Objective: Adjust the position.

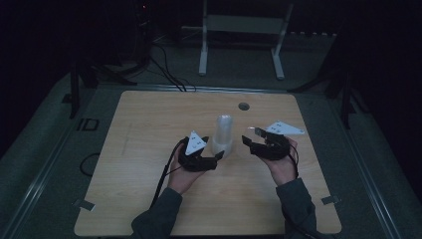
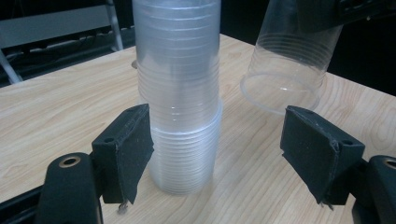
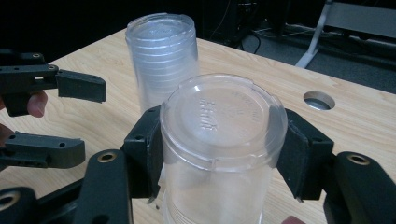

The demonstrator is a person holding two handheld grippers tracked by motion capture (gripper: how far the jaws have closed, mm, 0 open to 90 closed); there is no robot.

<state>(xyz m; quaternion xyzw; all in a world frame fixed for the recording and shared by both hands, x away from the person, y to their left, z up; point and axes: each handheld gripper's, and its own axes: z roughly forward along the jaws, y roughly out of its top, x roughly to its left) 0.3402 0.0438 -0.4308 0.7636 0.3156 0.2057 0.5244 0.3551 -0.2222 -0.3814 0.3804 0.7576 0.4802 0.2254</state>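
Starting at our right gripper [image 3: 219, 154], the two black pads [image 3: 148, 154] press on either side of a single clear cup [image 3: 222, 140], which is held upside down with its closed base toward the gripper's camera and its open mouth hanging just above the wood, as the left gripper view shows. Its long axis runs close to upright, tipped a little. At our left gripper [image 2: 217, 154] the jaws stand apart around the foot of the cup stack [image 2: 180, 93]; one pad [image 2: 128, 154] sits just beside or against the stack's wall, we cannot tell which, while the other is well clear of it. The stack stands upright on the table [image 1: 149, 119], bases up, near the table's middle. In the high view the left gripper [image 1: 219, 155] lies at about seven o'clock of the stack [image 1: 223, 132] and the right gripper [image 1: 249, 135] at about three, both forearms coming in from six o'clock with palms turned inward. Bare wood lies open all round, widest toward nine o'clock; a round hole [image 1: 243, 106] sits at one o'clock of the stack, near the far edge.
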